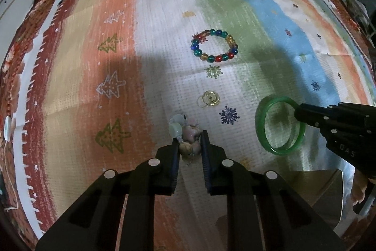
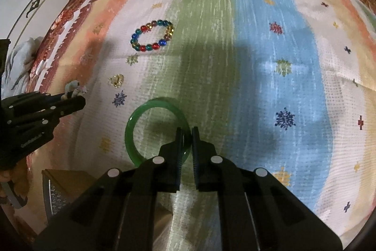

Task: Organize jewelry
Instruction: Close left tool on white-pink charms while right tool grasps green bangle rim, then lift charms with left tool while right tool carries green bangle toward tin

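From the left wrist, the left gripper (image 1: 189,140) was clamped tight on a pale stone bracelet (image 1: 185,132) lying on the striped cloth (image 1: 235,4). A gold ring (image 1: 209,99) and a multicoloured bead bracelet (image 1: 214,45) sat further out, well apart.

Over to the right wrist: the right gripper (image 2: 187,133) had pinched the rim of the green bangle (image 2: 157,131), jaws nearly together, bangle resting on the cloth.
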`<move>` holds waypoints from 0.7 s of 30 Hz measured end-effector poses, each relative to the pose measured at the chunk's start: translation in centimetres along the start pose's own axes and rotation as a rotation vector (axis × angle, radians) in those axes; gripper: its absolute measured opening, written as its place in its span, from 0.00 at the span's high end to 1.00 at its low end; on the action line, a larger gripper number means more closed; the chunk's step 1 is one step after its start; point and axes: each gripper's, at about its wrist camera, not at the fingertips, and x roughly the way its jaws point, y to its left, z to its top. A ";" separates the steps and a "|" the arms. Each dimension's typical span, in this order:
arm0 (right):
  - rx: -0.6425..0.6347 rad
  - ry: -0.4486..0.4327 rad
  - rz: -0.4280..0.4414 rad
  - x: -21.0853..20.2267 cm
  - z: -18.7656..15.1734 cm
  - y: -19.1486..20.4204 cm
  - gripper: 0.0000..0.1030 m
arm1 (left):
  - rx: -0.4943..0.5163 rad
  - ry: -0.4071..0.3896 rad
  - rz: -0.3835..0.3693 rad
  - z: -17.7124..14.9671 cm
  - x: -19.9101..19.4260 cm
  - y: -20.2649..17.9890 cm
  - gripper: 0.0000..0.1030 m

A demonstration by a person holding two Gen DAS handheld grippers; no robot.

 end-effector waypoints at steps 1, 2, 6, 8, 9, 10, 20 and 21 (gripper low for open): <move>-0.003 -0.006 -0.001 -0.2 0.0 0.1 0.91 | 0.001 -0.001 0.000 0.0 0.0 0.0 0.84; -0.007 -0.010 -0.004 -0.3 0.0 0.2 0.91 | 0.001 -0.002 0.000 0.0 0.0 0.0 0.84; -0.012 -0.018 -0.001 -0.6 -0.1 0.4 0.91 | 0.001 -0.005 0.001 0.1 -0.1 0.1 0.84; -0.010 -0.023 0.006 -0.9 0.0 0.5 0.91 | 0.001 -0.010 -0.002 0.3 -0.3 0.2 0.84; -0.008 -0.026 0.008 -1.0 0.0 0.6 0.91 | 0.001 -0.012 -0.004 0.3 -0.5 0.2 0.84; -0.009 -0.030 0.010 -1.2 0.0 0.5 0.91 | 0.001 -0.015 -0.005 0.3 -0.6 0.2 0.84; -0.007 -0.091 0.013 -3.6 0.1 1.1 0.90 | -0.002 -0.044 -0.010 0.3 -2.2 0.2 0.84; -0.010 -0.097 0.014 -3.9 0.0 1.2 0.90 | -0.002 -0.048 -0.011 0.3 -2.3 0.2 0.84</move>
